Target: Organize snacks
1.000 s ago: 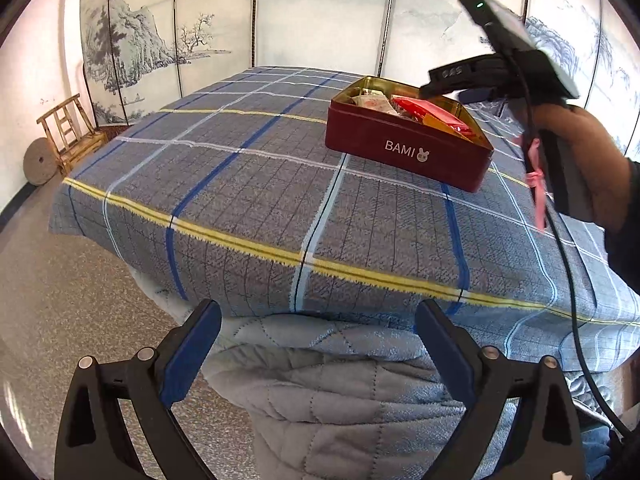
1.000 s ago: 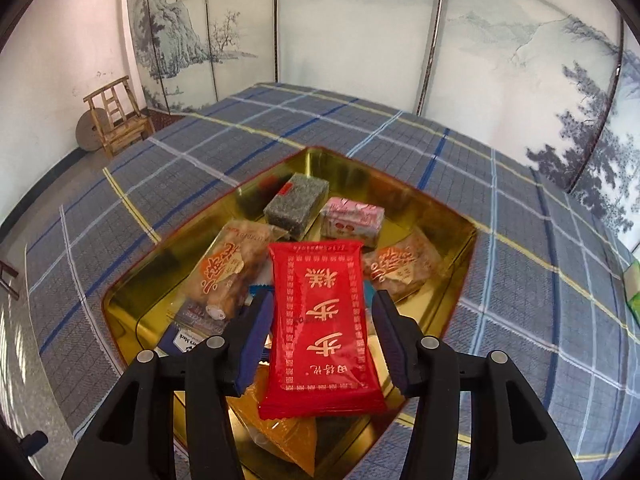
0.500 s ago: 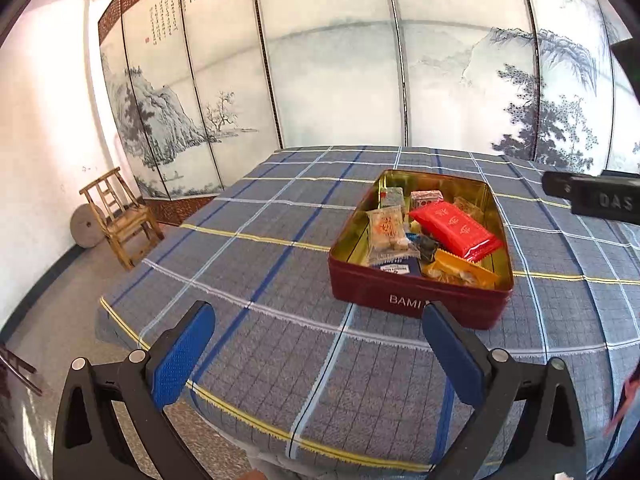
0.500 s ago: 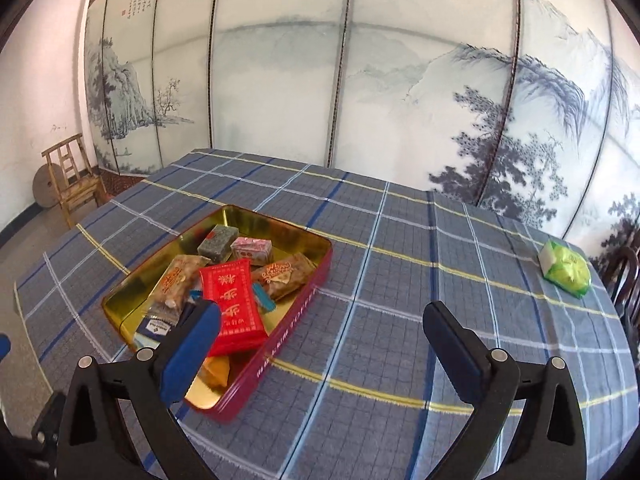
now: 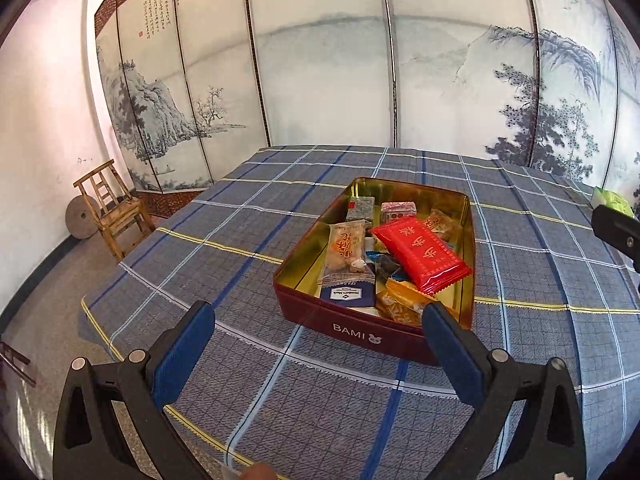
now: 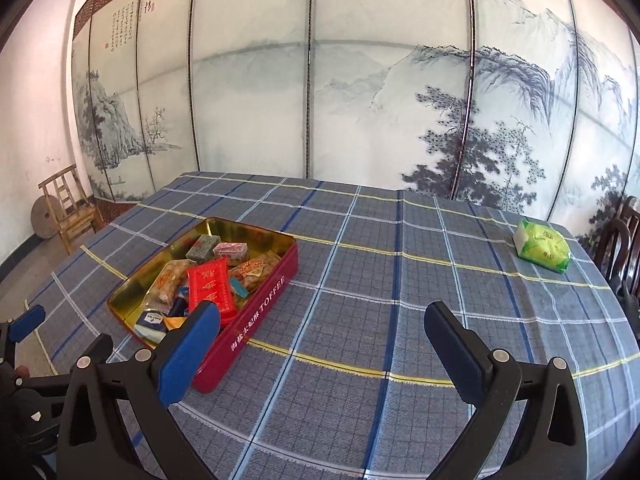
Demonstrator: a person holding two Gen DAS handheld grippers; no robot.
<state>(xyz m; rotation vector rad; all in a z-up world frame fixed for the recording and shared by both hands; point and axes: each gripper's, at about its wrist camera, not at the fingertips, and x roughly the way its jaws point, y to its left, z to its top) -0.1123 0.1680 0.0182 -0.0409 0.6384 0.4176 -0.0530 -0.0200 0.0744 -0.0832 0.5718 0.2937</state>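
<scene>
A dark red tin (image 5: 360, 330) (image 6: 256, 316) with a gold inside stands on the plaid tablecloth (image 5: 240, 248) (image 6: 380, 280), holding several wrapped snacks. On top of them lies a red packet (image 5: 420, 254) (image 6: 210, 284). A green snack bag (image 6: 542, 245) (image 5: 612, 200) lies alone at the table's far right. My left gripper (image 5: 320, 344) hangs open in front of the tin's near wall, nothing between its fingers. Open too, my right gripper (image 6: 322, 340) hovers over bare cloth to the right of the tin, apart from it.
A painted folding screen (image 6: 320, 80) closes off the back of the table. A wooden chair (image 5: 108, 208) and a round stone disc (image 5: 82, 222) stand on the floor at the left. Dark chair backs (image 6: 624, 248) rise at the table's right edge.
The right gripper let go of the red packet, which now lies in the tin, and drew back and up to the right. The left gripper rose from the table's edge.
</scene>
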